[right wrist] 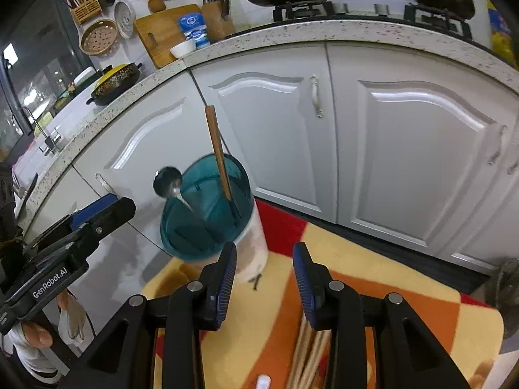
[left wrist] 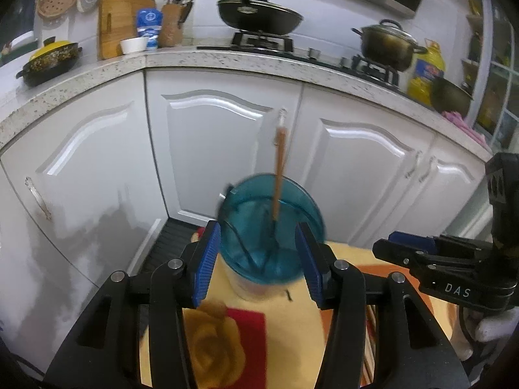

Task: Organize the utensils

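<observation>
Left gripper (left wrist: 258,259): jaws apart, flanking the blue-rimmed holder (left wrist: 271,227), pads not pressing it.
Right gripper (right wrist: 264,278): jaws apart, empty, just right of the holder.
Holder: upright on the patterned cloth (right wrist: 373,269), holding a wooden-handled utensil (right wrist: 218,152).
Room: white cabinet doors (left wrist: 223,149), speckled counter (left wrist: 227,58), pans on the stove.
Right view only: a metal spoon (right wrist: 168,181) in the holder, chopsticks (right wrist: 305,356) below the jaws.
Left view only: a yellow rose motif (left wrist: 211,343).
</observation>
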The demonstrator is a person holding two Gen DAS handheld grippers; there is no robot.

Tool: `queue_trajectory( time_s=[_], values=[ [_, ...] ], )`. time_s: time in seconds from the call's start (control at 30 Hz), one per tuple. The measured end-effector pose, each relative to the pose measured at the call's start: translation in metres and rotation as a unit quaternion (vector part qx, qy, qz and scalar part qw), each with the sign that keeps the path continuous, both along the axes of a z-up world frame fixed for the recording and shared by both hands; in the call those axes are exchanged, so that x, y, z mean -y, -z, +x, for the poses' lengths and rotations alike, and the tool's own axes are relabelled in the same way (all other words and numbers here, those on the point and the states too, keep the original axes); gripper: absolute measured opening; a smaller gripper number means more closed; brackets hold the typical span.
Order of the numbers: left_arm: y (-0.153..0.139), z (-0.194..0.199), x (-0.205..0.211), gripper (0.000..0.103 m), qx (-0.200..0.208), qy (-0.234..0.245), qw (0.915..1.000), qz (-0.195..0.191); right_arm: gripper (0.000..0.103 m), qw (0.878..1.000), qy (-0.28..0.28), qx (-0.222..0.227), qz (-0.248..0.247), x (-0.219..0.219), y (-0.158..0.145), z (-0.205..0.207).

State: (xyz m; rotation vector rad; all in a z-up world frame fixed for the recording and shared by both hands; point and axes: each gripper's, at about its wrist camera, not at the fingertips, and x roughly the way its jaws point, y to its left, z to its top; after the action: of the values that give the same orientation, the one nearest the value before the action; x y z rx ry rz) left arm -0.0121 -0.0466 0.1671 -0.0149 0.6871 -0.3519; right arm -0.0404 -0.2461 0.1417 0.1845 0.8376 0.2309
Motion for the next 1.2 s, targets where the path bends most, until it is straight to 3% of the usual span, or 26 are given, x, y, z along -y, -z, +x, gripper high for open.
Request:
queue_trajectory(
  time_s=[0.67, 1.2],
  values=[
    [0.027, -0.064, 0.041, 0.047, -0.035, 0.047, 0.9982, 0.013, 0.042, 0.998, 0.057, -0.024, -0.031, 0.044, 0.024, -0.101],
    [0.062, -0.077, 0.040, 0.047, -0.097, 0.078, 0.9922, -0.004, 0.047, 0.993, 0.080, -0.083, -0.030, 0.066, 0.077, -0.112]
  ],
)
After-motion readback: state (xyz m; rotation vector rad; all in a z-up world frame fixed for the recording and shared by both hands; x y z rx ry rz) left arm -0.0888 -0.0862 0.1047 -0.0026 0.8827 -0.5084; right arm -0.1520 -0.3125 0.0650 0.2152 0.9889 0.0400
